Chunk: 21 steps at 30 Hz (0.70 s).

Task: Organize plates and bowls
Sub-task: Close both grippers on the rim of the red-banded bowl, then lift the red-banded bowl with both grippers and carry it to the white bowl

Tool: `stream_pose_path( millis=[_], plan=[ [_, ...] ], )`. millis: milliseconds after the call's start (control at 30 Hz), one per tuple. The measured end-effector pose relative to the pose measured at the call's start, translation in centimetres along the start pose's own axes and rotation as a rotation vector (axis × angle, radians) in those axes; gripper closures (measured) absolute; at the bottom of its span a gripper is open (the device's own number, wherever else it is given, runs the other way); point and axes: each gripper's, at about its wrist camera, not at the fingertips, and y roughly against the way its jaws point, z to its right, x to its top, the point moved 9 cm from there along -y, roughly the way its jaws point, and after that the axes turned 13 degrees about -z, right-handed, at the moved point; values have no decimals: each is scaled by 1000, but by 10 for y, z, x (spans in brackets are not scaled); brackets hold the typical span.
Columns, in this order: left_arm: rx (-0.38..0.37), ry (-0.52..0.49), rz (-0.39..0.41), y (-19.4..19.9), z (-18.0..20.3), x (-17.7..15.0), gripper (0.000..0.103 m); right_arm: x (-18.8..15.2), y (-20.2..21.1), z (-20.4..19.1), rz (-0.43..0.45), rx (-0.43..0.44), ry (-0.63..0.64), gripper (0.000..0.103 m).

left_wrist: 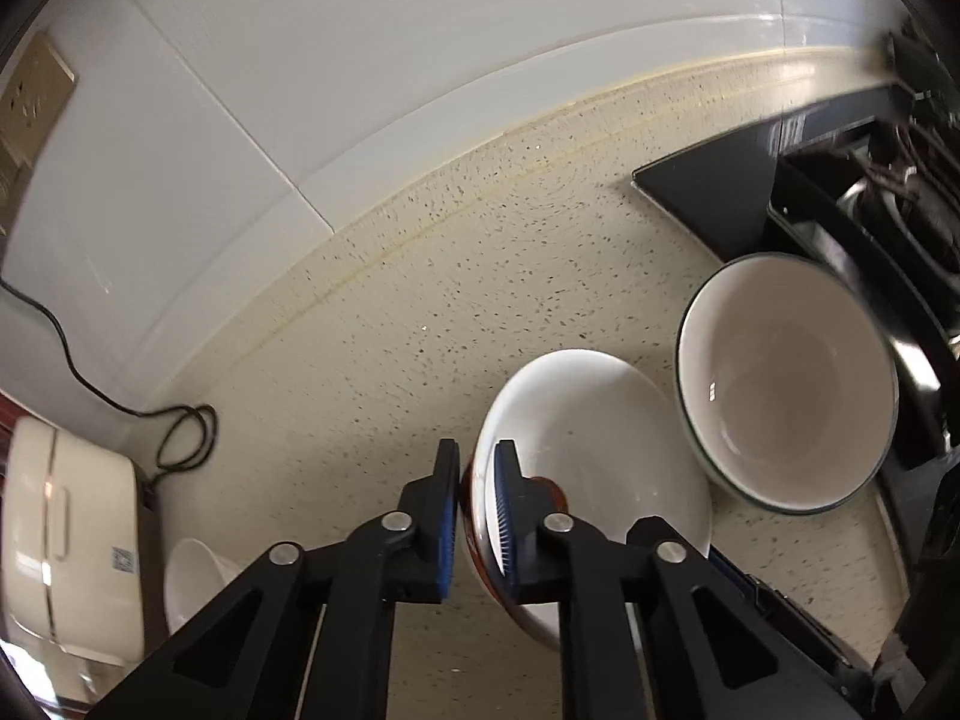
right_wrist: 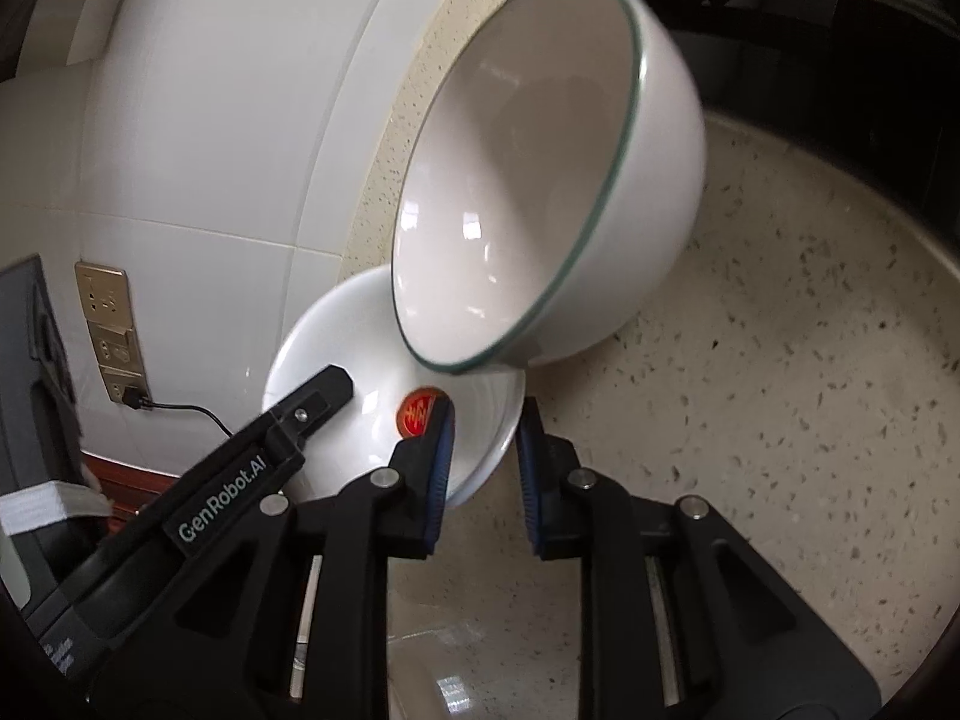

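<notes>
While left view hides it, plate shows red emblem.

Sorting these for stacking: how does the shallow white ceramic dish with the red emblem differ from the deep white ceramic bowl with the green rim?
The shallow dish is low and wide; the green-rimmed bowl is deep and steep-walled. The dish has a plain rim and a red mark inside; the bowl's inside is bare. The left gripper pinches the dish's rim; nothing grips the bowl. Both are glossy white and empty.
</notes>
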Motion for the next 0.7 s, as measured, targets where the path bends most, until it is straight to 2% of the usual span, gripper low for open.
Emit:
stream_pose_path(
  millis=[233,400,700],
  plan=[
    [17,3,4,2,-3,-4,93,6,-3,-2,-10,-1,4,80],
    [25,21,14,5,-10,-6,93,-1,-19,-2,-21,5,15,80],
    [8,101,66,17,-44,-23,93,-3,-27,-19,-42,10,89,81]
  ],
)
